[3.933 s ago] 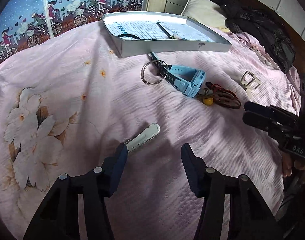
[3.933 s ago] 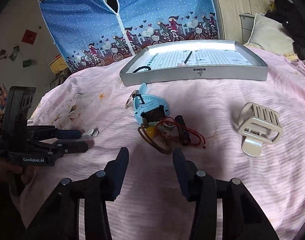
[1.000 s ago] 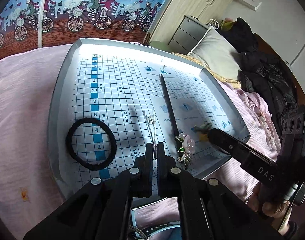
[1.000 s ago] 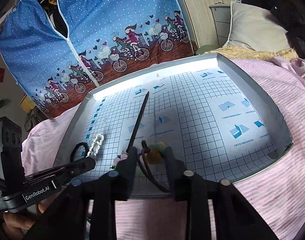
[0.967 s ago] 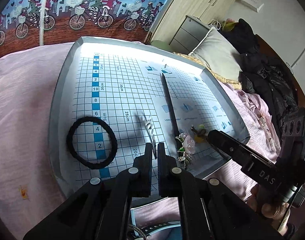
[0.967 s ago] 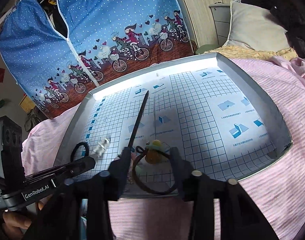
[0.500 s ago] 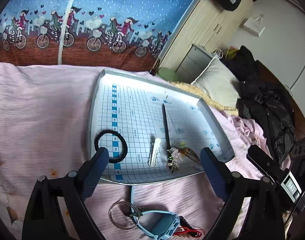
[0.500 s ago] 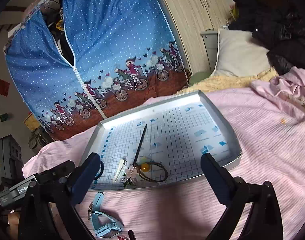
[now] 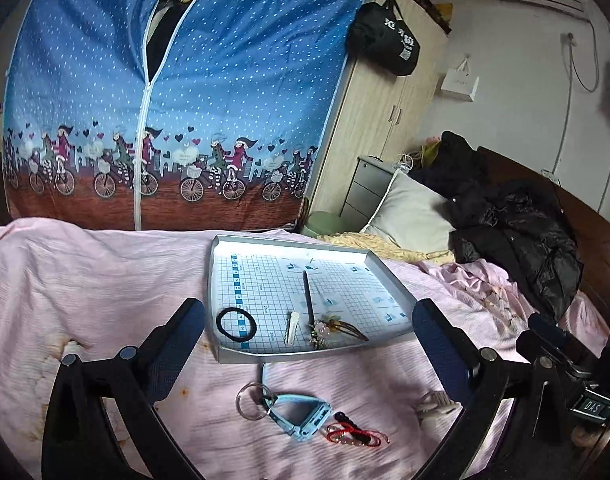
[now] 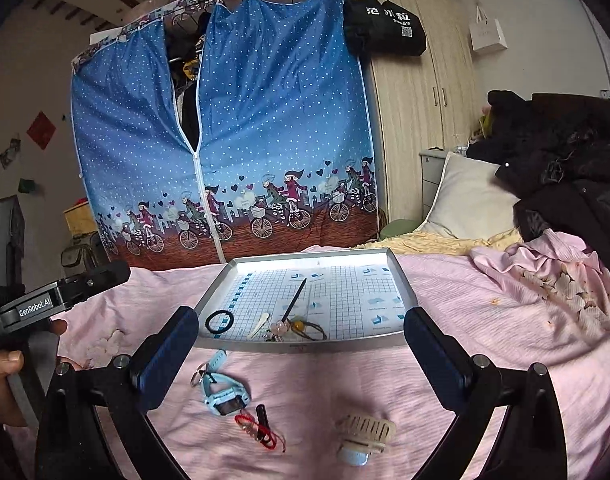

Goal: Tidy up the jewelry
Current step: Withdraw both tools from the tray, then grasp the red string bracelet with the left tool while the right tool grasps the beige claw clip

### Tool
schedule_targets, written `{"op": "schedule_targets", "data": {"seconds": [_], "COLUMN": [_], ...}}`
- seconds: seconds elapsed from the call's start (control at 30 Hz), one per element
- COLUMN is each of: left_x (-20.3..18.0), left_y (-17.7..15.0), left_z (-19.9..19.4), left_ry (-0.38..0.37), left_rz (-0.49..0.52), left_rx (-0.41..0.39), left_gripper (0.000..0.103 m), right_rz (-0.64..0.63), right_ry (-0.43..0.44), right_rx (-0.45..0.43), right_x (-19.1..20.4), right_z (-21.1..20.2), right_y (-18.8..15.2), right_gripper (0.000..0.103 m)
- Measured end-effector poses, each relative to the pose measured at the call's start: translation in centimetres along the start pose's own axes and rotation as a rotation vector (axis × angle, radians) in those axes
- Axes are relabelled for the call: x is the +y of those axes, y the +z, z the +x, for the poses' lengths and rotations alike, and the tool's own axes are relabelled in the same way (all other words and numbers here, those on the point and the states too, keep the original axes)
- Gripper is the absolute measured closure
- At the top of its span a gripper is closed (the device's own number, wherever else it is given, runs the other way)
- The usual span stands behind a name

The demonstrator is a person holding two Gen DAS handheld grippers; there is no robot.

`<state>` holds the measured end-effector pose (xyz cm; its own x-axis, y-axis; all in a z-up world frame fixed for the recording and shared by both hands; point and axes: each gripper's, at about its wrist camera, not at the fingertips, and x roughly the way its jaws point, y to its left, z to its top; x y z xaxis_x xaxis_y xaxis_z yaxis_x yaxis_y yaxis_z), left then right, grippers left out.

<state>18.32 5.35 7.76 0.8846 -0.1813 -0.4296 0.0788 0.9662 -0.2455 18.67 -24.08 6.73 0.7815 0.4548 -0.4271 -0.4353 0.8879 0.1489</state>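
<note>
Beyond the wide-open left gripper [image 9: 309,332], the tray [image 9: 225,354] holds jewelry.

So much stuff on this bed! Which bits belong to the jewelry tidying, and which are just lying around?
Part of the job:
tray
black hair tie
white hair clip
flower hairpin
blue watch
metal ring
red cord bracelet
beige claw clip

Just lying about:
pillow
black jacket
black bag
</note>
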Motion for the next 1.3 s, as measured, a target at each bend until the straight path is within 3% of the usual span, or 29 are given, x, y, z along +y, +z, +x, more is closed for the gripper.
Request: {"op": "schedule_targets", "data": {"seconds": [0.13, 0.33, 0.6, 0.77, 1.0, 1.13, 1.23, 1.3], "left_x": [-2.2, -3.3, -2.3, -1.7, -2.2, -2.0, -2.1, -2.5], "left_y": [-2.3, -5.9, -10.9, -12.7, -14.3, -15.0, -14.7, -14.5], "left_z": [-2.0, -4.6, -5.1, -4.4, -2.0, -0.6, 0.4, 1.4], "left_ry": [0.003, -0.001, 0.05, 0.037, 0.043, 0.0, -0.108, -0.157], "left_rz": [0.067, 0.089, 0.069, 0.014, 0.061, 0.054, 0.054, 0.087], "left_rx": [0.017, 0.035, 0.149, 0.224, 0.307, 0.337, 0.339, 0.36], "left_gripper": [0.002, 0.001, 0.002, 0.002, 0.002, 0.002, 0.013, 0.032], "right_rz": [-0.004, -0.025, 0.013, 0.094, 0.2, 0.224, 0.197, 0.162], "right_ry": [-0.005, -0.023, -0.055, -0.082, -0.11, -0.136, -0.143, -0.137], "right_rx": [0.007, 0.033, 0.12, 0.19, 0.294, 0.321, 0.339, 0.346], "right_x": [0.7, 1.2, 0.0, -1.4, -3.8, -4.6, -4.7, -4.7], "right_z": [-2.2, -5.1, -6.3, -4.9, -2.4, -1.7, -1.1, -0.5], "right_y": [-1.8, -4.2, -8.5, -10.8, -12.6, -13.1, -13.1, -12.9], "right_gripper": [0.0, 0.0, 0.0, 0.0, 0.0, 0.0, 0.0, 0.0]}}
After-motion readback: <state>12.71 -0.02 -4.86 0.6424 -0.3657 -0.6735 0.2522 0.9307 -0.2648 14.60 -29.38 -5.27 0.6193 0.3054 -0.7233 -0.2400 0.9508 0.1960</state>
